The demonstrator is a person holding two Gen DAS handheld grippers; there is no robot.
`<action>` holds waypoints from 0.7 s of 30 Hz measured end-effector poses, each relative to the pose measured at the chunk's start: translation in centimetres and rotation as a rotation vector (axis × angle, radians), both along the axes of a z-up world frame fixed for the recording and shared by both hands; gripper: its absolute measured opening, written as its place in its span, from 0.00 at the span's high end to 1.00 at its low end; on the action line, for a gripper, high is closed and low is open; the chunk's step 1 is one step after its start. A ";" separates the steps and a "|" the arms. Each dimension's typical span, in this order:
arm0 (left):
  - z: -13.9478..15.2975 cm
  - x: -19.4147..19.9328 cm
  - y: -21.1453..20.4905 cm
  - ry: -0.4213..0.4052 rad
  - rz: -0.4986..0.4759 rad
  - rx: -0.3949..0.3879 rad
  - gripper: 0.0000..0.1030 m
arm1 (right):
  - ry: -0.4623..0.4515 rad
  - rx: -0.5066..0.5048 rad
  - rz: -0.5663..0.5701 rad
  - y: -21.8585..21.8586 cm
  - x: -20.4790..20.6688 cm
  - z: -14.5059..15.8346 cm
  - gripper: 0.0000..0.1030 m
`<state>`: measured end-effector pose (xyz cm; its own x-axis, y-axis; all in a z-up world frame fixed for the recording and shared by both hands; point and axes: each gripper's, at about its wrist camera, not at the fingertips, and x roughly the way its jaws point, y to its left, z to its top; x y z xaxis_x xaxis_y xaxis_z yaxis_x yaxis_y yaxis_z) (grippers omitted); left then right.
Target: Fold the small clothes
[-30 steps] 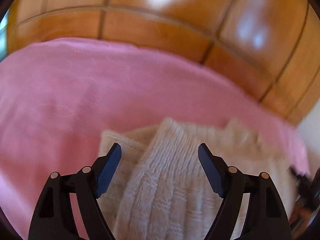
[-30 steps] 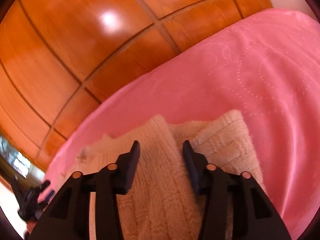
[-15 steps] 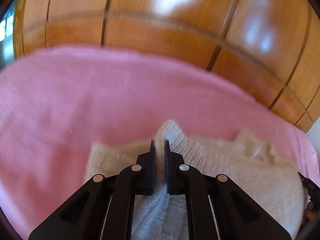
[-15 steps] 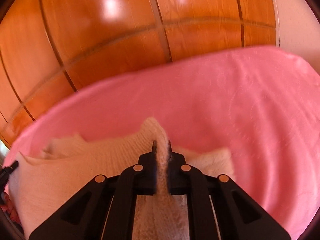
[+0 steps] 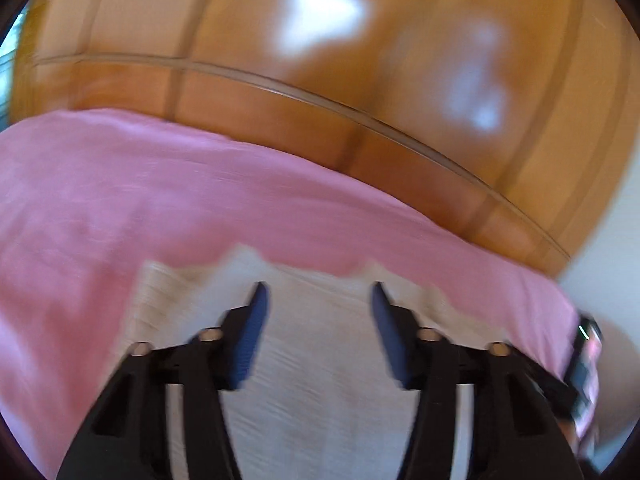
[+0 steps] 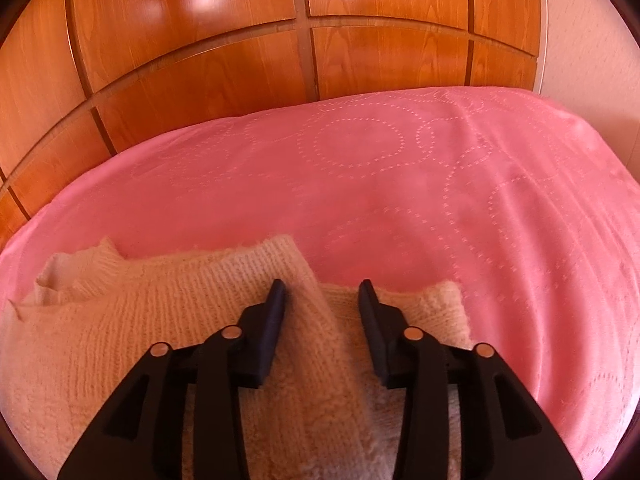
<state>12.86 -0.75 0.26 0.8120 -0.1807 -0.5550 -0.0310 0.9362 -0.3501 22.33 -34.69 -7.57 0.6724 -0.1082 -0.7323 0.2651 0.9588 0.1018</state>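
Evidently soft, limp cream knit sweater [image 6: 168, 340] lies part-folded on pink bedspread [image 6: 400, 184], best pinched at a folded sleeve edge; left gripper [image 5: 316, 300] and right gripper [image 6: 320, 296], both angled down over it, jaws just reopened partway, holding nothing.

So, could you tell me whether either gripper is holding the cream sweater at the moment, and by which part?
Neither. The left gripper and right gripper have just been opening; both stand open above the cream sweater, pads clear of the knit.
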 end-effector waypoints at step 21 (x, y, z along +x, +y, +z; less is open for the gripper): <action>-7.1 7.8 -11.5 0.158 -0.266 0.312 0.64 | -0.006 0.016 -0.016 -0.1 -0.1 0.1 0.55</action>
<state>20.66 -12.28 -6.84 0.6605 -0.1754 -0.7301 0.1946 0.9791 -0.0592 22.18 -34.75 -7.46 0.6750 -0.1072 -0.7300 0.2796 0.9528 0.1186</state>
